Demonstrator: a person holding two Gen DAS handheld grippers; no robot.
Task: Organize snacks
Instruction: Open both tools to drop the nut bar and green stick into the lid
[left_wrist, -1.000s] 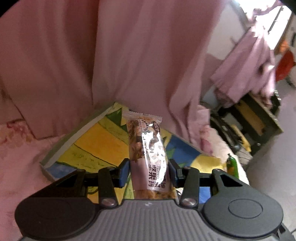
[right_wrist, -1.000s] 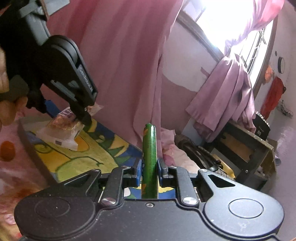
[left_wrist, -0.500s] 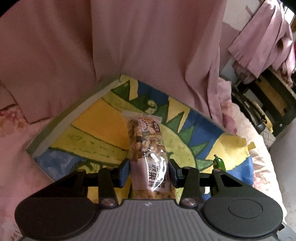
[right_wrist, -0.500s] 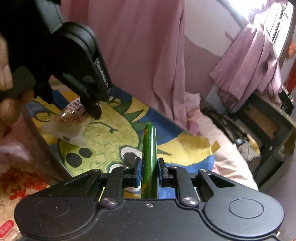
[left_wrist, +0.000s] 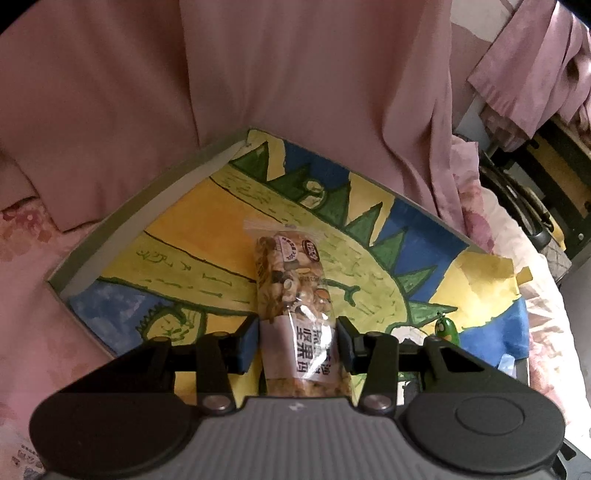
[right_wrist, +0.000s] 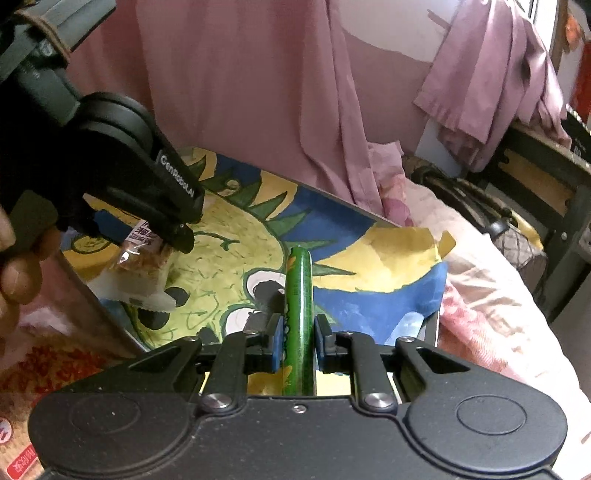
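A clear-wrapped nut bar (left_wrist: 291, 280) lies lengthwise between the pads of my left gripper (left_wrist: 297, 332), low over a painted board (left_wrist: 184, 229) showing a green creature on yellow and blue. The jaws are opening slightly, and the pads still touch the wrapper's sides. From the right wrist view, the left gripper (right_wrist: 162, 240) holds the nut bar (right_wrist: 144, 266) with its far end down on the painted board (right_wrist: 236, 236). My right gripper (right_wrist: 299, 328) is shut on a slim green snack stick (right_wrist: 300, 291) pointing forward over the board. The stick's tip (left_wrist: 447, 326) shows at the right of the left wrist view.
A pink curtain (left_wrist: 295, 92) hangs right behind the board. Pink floral bedding (right_wrist: 491, 295) surrounds it. Red snack packets (right_wrist: 48, 369) lie at the lower left. A dark shelf unit (right_wrist: 546, 184) stands at the right. A person's hand (right_wrist: 14, 273) grips the left handle.
Both grippers tilted downward and sank toward the board, which now fills more of each view. The nut bar's far end came down onto the board. The green stick stays clamped.
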